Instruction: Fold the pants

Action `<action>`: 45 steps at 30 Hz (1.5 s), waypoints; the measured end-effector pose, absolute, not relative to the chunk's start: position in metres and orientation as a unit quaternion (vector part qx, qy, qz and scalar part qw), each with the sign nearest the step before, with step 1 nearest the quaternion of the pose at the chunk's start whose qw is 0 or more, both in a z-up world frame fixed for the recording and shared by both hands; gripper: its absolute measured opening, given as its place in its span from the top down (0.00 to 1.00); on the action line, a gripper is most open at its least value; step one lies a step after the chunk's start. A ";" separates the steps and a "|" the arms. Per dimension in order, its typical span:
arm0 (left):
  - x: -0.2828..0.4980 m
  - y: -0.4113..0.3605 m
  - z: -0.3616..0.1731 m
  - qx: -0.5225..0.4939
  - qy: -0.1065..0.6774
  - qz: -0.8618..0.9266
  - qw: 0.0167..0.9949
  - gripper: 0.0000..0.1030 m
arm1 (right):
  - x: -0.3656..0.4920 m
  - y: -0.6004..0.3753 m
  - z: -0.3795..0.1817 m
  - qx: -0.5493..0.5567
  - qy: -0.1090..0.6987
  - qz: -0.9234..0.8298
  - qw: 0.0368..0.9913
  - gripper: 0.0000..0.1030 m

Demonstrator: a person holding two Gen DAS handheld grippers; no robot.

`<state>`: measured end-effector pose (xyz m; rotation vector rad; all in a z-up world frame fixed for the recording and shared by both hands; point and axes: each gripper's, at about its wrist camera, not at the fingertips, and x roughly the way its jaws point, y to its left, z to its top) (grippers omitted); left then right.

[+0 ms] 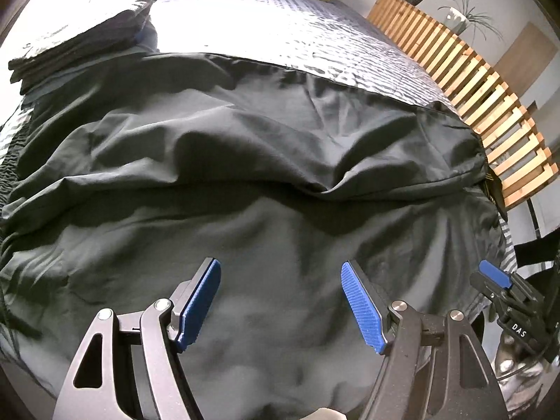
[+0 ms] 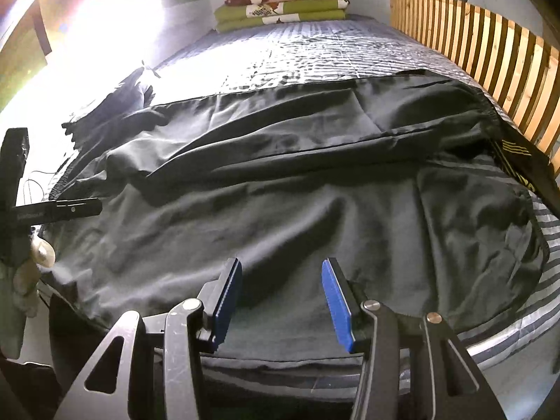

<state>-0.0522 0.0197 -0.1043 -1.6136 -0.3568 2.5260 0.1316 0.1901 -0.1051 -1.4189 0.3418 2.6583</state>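
Dark pants (image 1: 262, 175) lie spread and wrinkled across the bed, one half folded over the other along a long crease. Their waistband with a yellow label (image 2: 514, 154) is at the right, near the slatted rail. My left gripper (image 1: 280, 269) hovers over the near part of the pants, jaws wide open, nothing between its blue pads. My right gripper (image 2: 281, 266) is over the near edge of the pants (image 2: 280, 192), jaws apart and nothing between them. The right gripper (image 1: 493, 276) also shows at the right edge of the left wrist view.
A striped sheet (image 2: 315, 52) covers the bed. Folded green and patterned blankets (image 2: 283, 10) sit at its far end. A wooden slatted rail (image 2: 490, 35) runs along the right side. Dark folded clothes (image 1: 80, 38) are stacked at the far left.
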 end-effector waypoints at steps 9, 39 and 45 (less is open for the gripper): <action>-0.057 0.020 -0.100 -0.533 -0.102 0.838 0.062 0.27 | 0.130 0.197 -0.105 -0.467 0.111 0.875 0.059 0.57; -0.151 0.141 -0.107 -0.530 0.070 0.818 0.211 0.28 | 0.044 0.480 -0.093 -0.471 0.267 0.813 0.215 0.49; -0.152 0.158 -0.113 -0.533 0.093 0.809 0.232 0.40 | 0.048 0.519 -0.099 -0.452 0.326 0.796 0.239 0.49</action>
